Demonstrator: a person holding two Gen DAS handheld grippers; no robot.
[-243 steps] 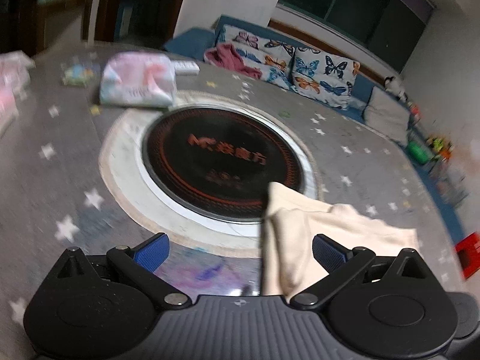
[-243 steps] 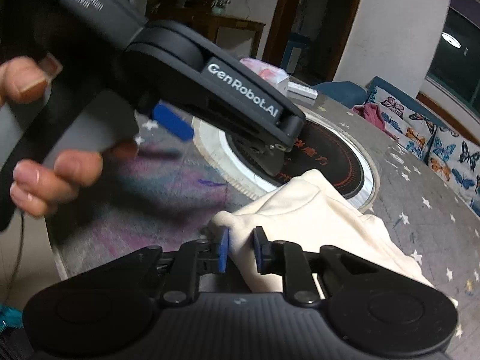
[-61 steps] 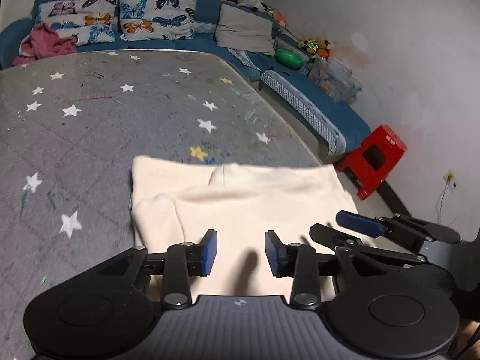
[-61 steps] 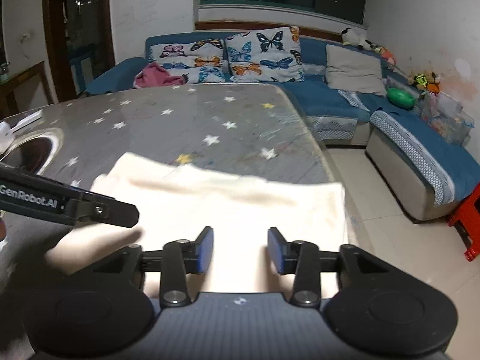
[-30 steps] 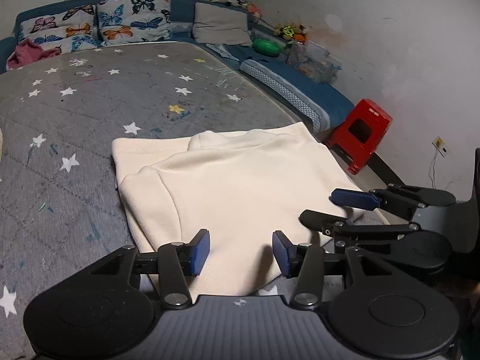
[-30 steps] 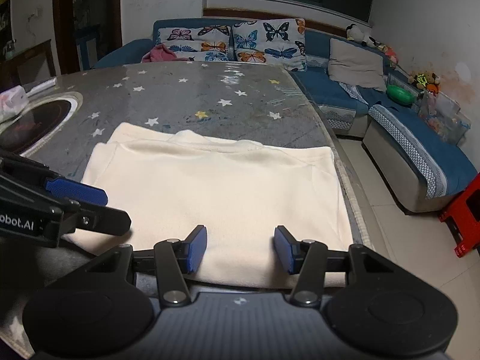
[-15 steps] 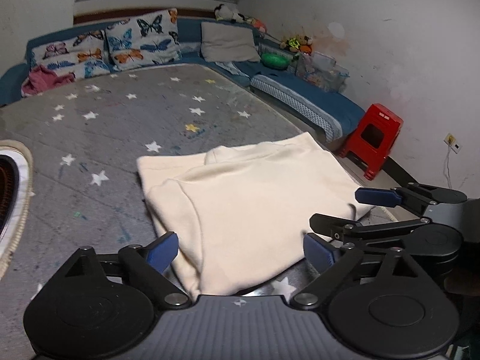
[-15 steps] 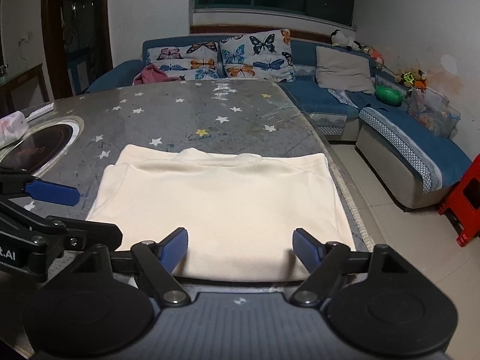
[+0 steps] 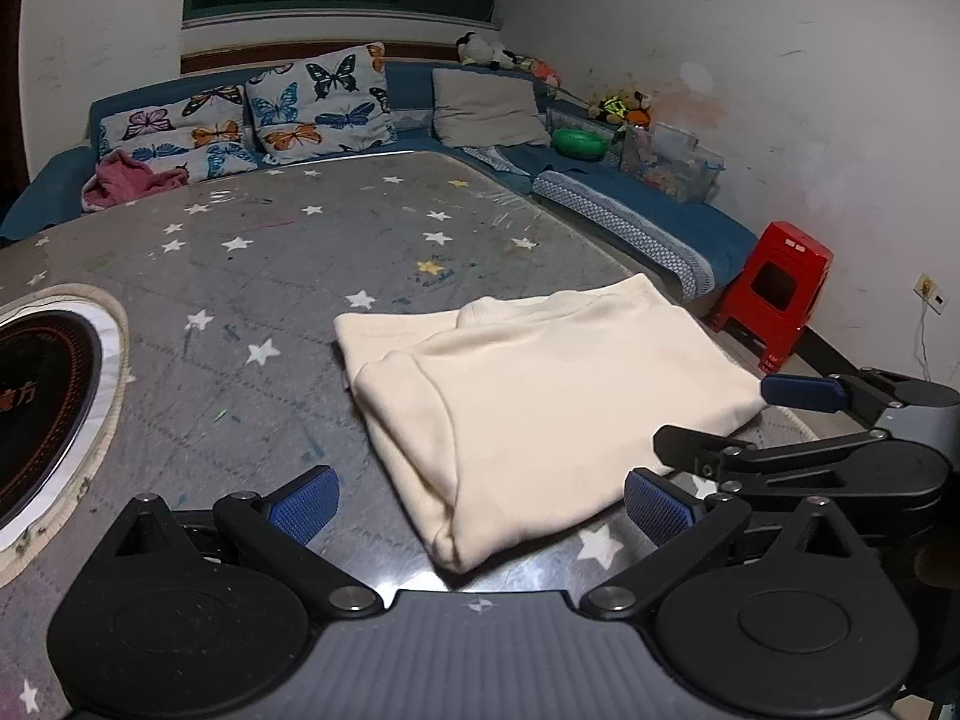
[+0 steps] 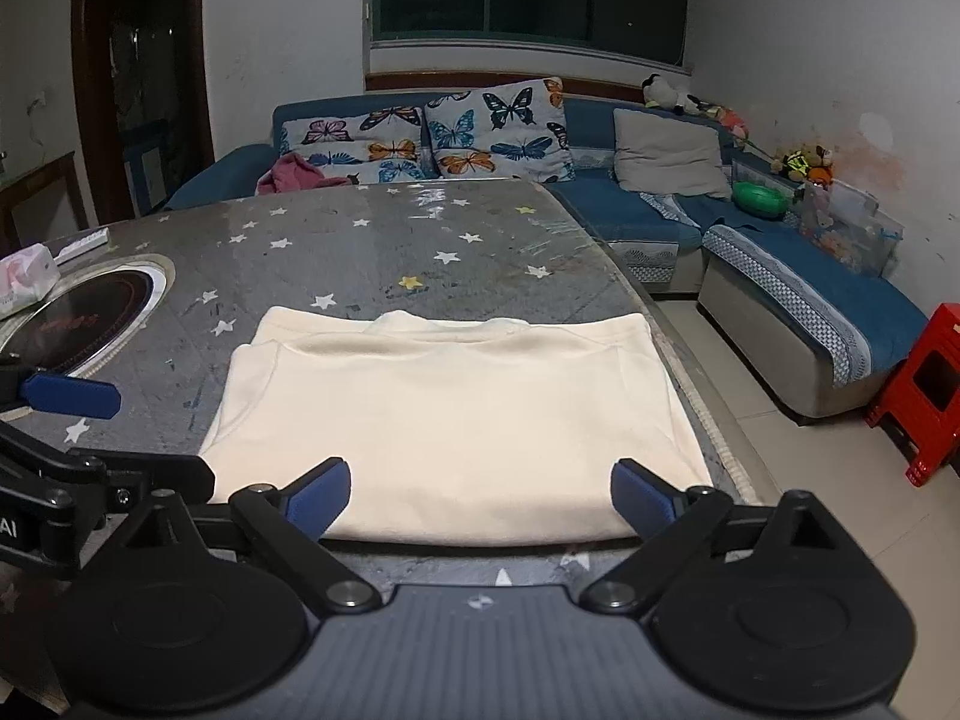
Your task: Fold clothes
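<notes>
Now both grippers, left gripper (image 9: 480,504) and right gripper (image 10: 480,492), are opening, jaws empty; cream garment (image 10: 450,414), released, lies folded ahead.

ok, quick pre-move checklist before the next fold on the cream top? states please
1. Left tongs free of cloth: ok. Jaws opening, nothing pinched between the pads.
2. Right tongs free of cloth: ok. Jaws opening, pads clear of the fabric.
3. Cream top lying flat: ok. It is a neat rectangle with no loose sleeve showing.
4. Top fully on the table: cannot tell. Its right edge runs close along the table rim.
5. Path clear: ok. Nothing lies on the top; the round hob inset is well to the left.
6. Layers under the fold aligned: cannot tell, hidden.
</notes>
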